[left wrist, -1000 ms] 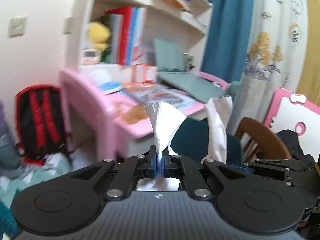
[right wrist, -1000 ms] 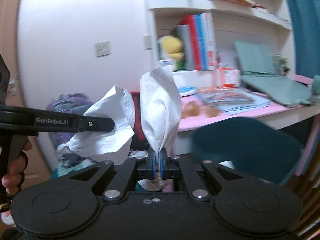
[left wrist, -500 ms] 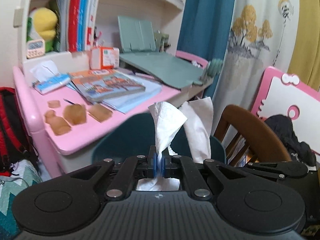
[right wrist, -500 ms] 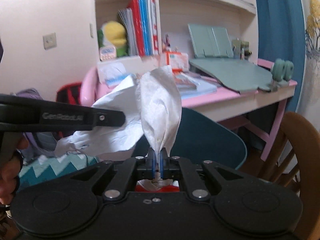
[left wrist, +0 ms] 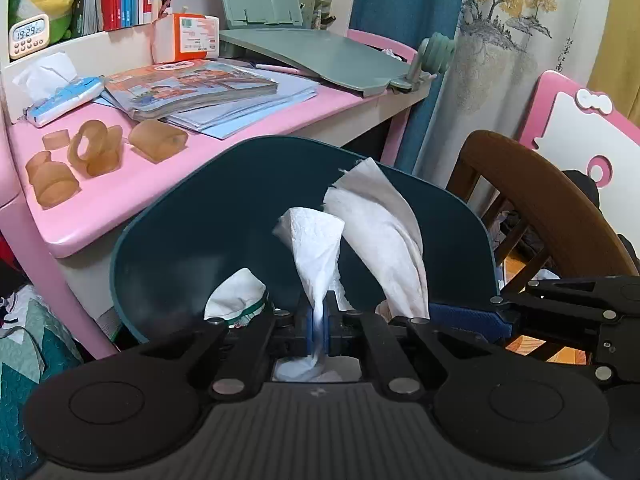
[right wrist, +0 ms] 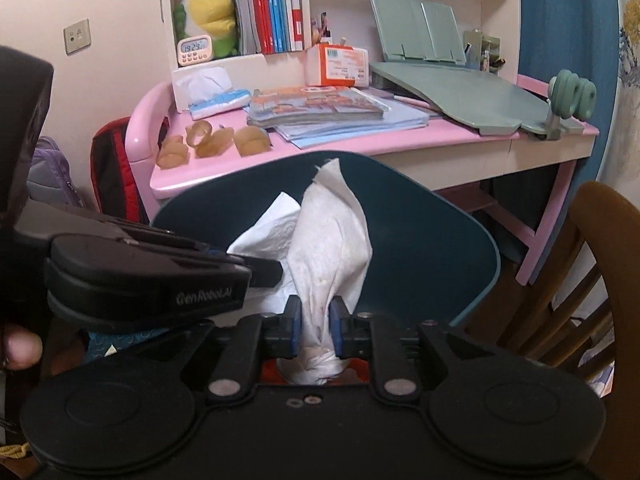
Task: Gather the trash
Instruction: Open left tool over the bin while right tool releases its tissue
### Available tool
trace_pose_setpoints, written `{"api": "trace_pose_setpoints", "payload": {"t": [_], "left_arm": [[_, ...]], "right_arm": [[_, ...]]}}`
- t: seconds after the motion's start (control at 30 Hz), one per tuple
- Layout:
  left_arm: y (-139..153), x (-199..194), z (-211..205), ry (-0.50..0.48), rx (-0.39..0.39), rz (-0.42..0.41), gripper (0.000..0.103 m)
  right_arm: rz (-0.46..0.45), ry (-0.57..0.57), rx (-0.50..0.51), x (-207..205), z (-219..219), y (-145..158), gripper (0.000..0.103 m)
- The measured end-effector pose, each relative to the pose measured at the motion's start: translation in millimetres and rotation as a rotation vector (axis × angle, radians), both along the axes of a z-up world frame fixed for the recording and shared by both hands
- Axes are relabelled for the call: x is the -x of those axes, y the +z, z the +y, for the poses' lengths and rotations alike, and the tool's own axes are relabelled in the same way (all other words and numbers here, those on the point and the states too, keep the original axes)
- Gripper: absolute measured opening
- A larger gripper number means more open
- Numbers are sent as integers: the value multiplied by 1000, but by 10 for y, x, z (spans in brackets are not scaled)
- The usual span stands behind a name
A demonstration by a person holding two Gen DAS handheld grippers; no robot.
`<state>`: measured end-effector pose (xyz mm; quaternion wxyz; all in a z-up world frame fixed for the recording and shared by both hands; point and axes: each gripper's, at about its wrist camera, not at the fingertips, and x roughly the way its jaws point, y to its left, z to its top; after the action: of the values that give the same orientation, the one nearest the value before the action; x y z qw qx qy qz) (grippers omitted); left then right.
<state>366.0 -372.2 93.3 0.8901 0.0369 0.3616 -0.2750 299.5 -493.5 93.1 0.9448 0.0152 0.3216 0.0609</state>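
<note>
Left tool (left wrist: 319,322) pinching a white tissue (left wrist: 316,248) tight over the dark teal bin (left wrist: 168,232), right tool (right wrist: 314,330) jaws just parting around a crumpled tissue (right wrist: 332,240) standing between them, pink surface (right wrist: 460,134) behind the bin.

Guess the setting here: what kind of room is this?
Most likely a child's bedroom or study corner at home: a pink desk with workbooks, a shelf holding a plush toy beside more books, and a backpack on the floor.
</note>
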Motion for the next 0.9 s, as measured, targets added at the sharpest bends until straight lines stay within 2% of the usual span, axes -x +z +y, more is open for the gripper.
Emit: {"api": "trace_pose_setpoints", "payload": {"t": [0.23,0.37,0.43,0.5,0.73,0.9], "left_arm": [[3,30,-10,9,-14,5,8],[56,86,23,13,0,8,12],[99,137,51,12,4,1,18],[153,202,95,15,14,-13,29],[364,464,313,21,42,-53,32],[507,677,611,72,55,-96,55]], "right_arm": [[-3,6,30,43,31,10,32],[-18,6,42,112,34,53,34],[-29,1,47,163,29,89,35],[-42,0,45,226,18,142,36],[-83,26,46,447,80,328,39],[-110,67,43,611,253,453,40]]}}
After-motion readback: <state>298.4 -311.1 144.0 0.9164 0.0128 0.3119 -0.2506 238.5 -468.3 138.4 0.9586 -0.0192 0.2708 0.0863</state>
